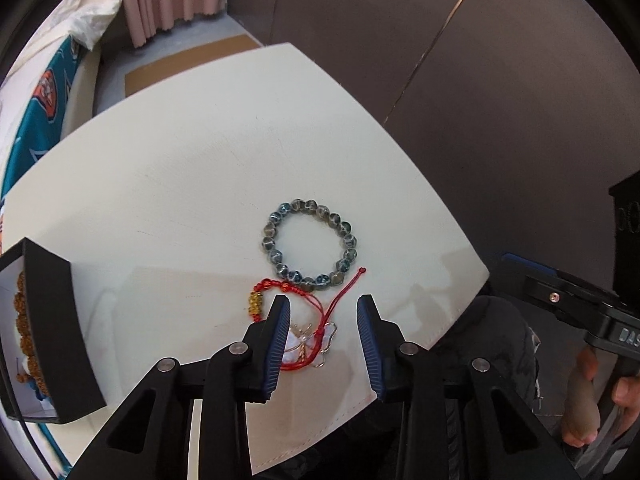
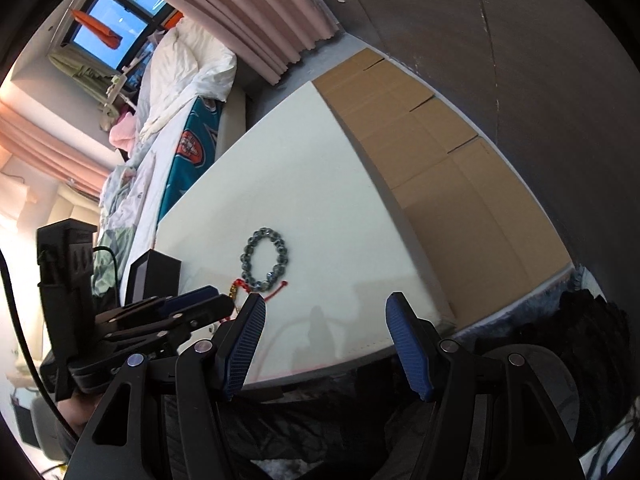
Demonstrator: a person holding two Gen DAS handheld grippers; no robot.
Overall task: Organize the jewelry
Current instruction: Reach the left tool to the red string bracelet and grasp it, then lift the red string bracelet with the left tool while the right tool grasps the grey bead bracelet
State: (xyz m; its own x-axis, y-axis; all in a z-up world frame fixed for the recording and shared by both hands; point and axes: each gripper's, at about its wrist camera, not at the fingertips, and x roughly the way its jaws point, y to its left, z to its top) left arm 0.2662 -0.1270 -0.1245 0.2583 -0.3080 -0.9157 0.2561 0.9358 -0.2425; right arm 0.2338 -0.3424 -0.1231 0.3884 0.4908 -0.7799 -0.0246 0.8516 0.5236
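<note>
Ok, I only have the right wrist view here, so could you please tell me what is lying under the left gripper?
Observer: A red cord bracelet with a gold bead lies between the fingers of the left gripper, tangled with a small wire trinket; the pads are not pressing on either.
Operator: Thank you. Is anything in the black box yet?
Observer: Yes, the black box at the table's edge holds a brown bead bracelet against a white lining.
</note>
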